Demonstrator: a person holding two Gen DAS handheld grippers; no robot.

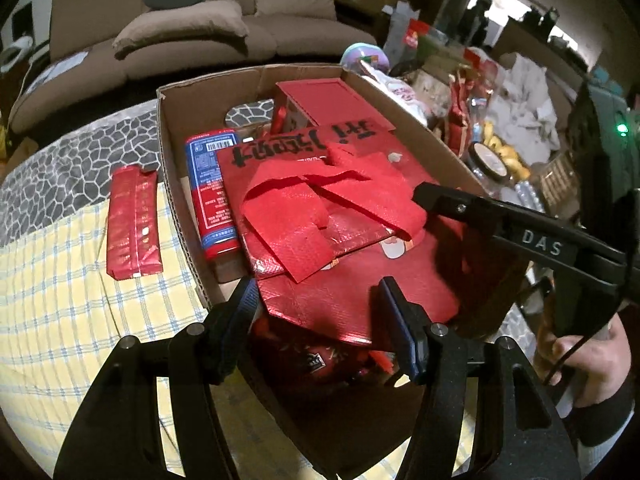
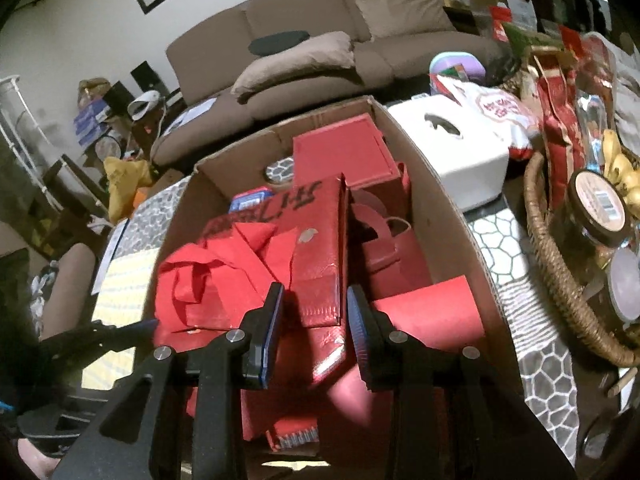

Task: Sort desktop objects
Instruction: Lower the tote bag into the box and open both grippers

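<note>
A cardboard box [image 1: 176, 152] on the table holds a folded red tote bag [image 1: 332, 216] with black lettering, a red and blue can [image 1: 212, 192] and a red lidded box [image 1: 320, 100]. My left gripper [image 1: 316, 312] is open just above the bag's near edge. My right gripper [image 2: 316, 320] is open over the same bag [image 2: 320, 248] inside the box [image 2: 448, 216]; its finger [image 1: 460, 204] reaches in from the right in the left wrist view. A flat red packet [image 1: 134, 224] lies on the checked cloth left of the box.
A wicker basket [image 2: 560, 280] with jars and yellow items stands right of the box. A white tissue box [image 2: 452, 148] and snack bags sit behind it. A brown sofa [image 1: 180, 32] is beyond the table. A yellow checked cloth [image 1: 60, 300] covers the near left.
</note>
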